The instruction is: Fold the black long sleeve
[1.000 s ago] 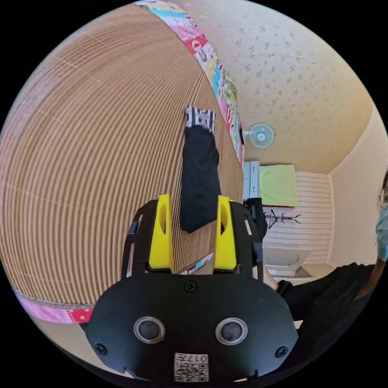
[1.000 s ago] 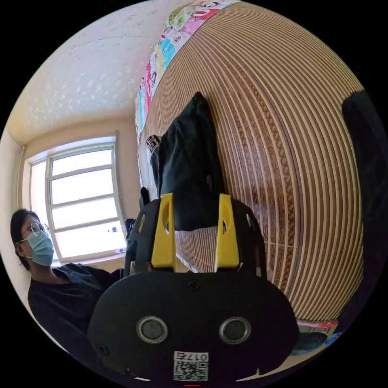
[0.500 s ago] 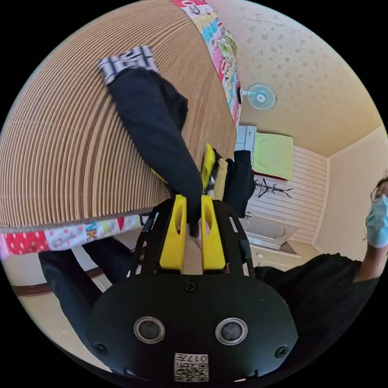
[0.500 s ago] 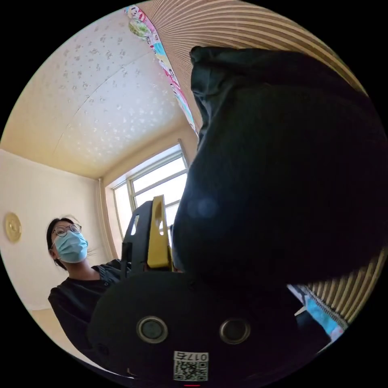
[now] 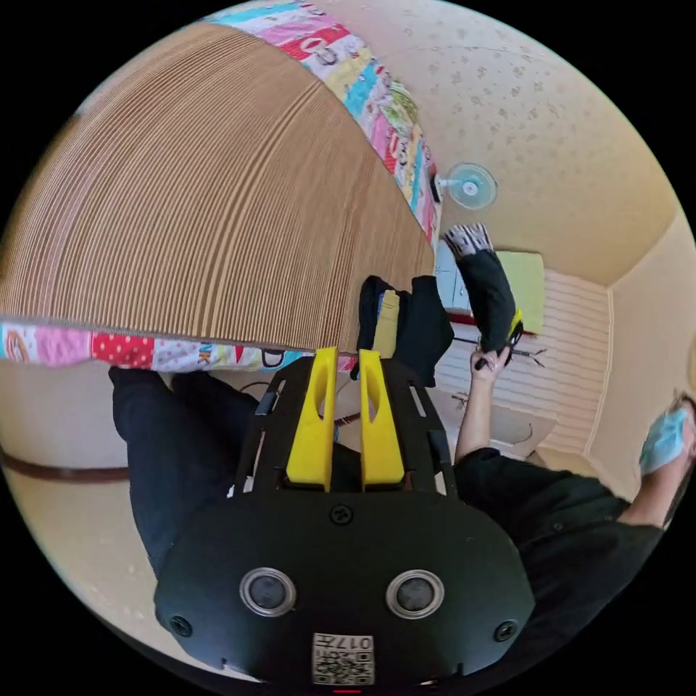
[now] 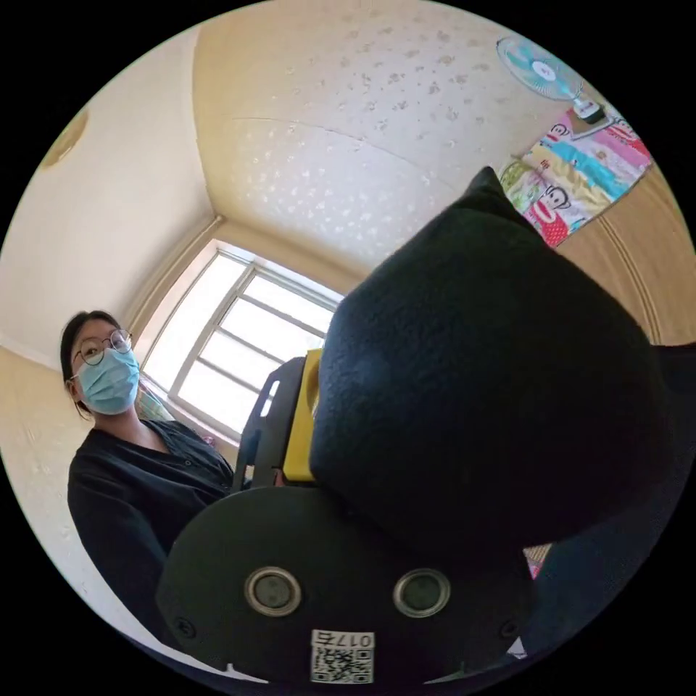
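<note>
In the left gripper view, the left gripper (image 5: 341,406) is seen with its yellow jaws nearly together, a narrow gap between them; whether cloth is pinched there cannot be told. Black cloth hangs beside it below the edge of the woven mat (image 5: 203,217). Further off, the right gripper (image 5: 507,330) is held up, the black long sleeve (image 5: 487,290) draped over it. In the right gripper view, the garment covers the jaws, so their state cannot be told.
</note>
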### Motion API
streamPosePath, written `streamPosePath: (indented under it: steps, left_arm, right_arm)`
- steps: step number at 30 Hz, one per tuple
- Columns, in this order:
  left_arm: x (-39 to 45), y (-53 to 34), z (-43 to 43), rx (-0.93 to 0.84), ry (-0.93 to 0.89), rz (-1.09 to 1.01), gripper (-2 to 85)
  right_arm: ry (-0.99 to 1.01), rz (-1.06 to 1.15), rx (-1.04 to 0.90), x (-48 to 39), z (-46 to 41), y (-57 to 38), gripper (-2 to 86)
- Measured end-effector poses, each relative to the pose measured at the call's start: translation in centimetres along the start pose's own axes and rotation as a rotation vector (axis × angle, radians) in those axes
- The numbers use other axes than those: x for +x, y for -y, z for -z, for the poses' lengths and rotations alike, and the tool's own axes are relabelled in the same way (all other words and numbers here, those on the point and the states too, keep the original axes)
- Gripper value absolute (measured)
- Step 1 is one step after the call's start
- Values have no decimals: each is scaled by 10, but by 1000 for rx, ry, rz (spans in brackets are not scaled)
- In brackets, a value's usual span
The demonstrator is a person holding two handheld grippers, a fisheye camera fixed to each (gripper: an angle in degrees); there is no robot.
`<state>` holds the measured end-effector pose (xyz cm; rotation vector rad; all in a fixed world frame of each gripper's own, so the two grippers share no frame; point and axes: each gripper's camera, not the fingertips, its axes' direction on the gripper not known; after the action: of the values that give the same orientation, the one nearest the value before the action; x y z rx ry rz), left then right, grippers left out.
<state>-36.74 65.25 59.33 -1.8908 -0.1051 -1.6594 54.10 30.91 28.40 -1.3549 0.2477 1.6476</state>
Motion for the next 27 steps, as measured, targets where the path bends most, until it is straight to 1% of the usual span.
streamPosePath:
  steps: [1,2,4,5,6,7,8,10,11,12,13,14,16,18,19,20,22,23,24,25,26,27]
  left_arm:
    - [1,-5,3,19,-28,28,58]
    - [5,-8,6,34,-53,42,57]
    - [14,-11,8,36,-66,58,56]
    - [23,-12,10,36,-65,49,56]
    - [29,-12,11,37,-64,40,56]
    - [40,-11,13,39,-58,23,56]
    - [51,-10,16,38,-52,11,56]
    - [67,-9,20,39,-48,-6,56]
    - [77,-8,24,43,-42,-17,56]
    - [81,-7,26,45,-37,-23,56]
    - [90,-6,31,49,-25,-33,56]
    - [98,-4,35,54,-11,-37,56]
    - [106,-1,42,63,12,-31,56]
    - [113,3,49,75,42,-15,55]
    - [116,7,54,83,57,-4,54]
    - [120,11,60,92,63,3,53]
    - [125,19,71,112,73,2,51]
    - [130,24,82,146,95,-6,50]
    - [132,26,89,168,109,-10,48]
    - [137,31,104,208,135,-17,44]
    - [143,37,120,239,155,-29,42]
    - [145,41,128,253,163,-35,41]
  right_arm:
    - [-27,-14,19,4,17,-3,74]
    - [-78,-92,45,20,50,-12,76]
    - [-164,-325,97,60,108,-52,77]
    - [-197,-384,86,71,119,-64,77]
    - [-288,-537,78,91,137,-94,76]
    - [-334,-615,79,99,144,-111,76]
    - [-350,-682,105,107,155,-142,76]
    - [-224,-639,345,94,170,-196,71]
    - [-220,-629,408,87,171,-209,69]
    - [-239,-614,520,71,168,-234,55]
    - [-261,-618,564,63,164,-245,48]
    - [-332,-645,636,47,153,-268,36]
    - [-467,-785,779,22,112,-311,17]
    - [-455,-841,797,19,67,-327,11]
    - [-425,-845,766,22,50,-326,9]
    - [-337,-861,658,35,15,-318,7]
    - [-179,-850,349,54,-68,-276,4]
    - [-144,-827,245,55,-92,-261,4]
    - [-92,-738,0,51,-144,-228,4]
    - [-90,-664,-130,43,-171,-210,4]
    - [-154,-491,-405,18,-225,-179,3]
    - [-328,-322,-696,-12,-281,-159,3]
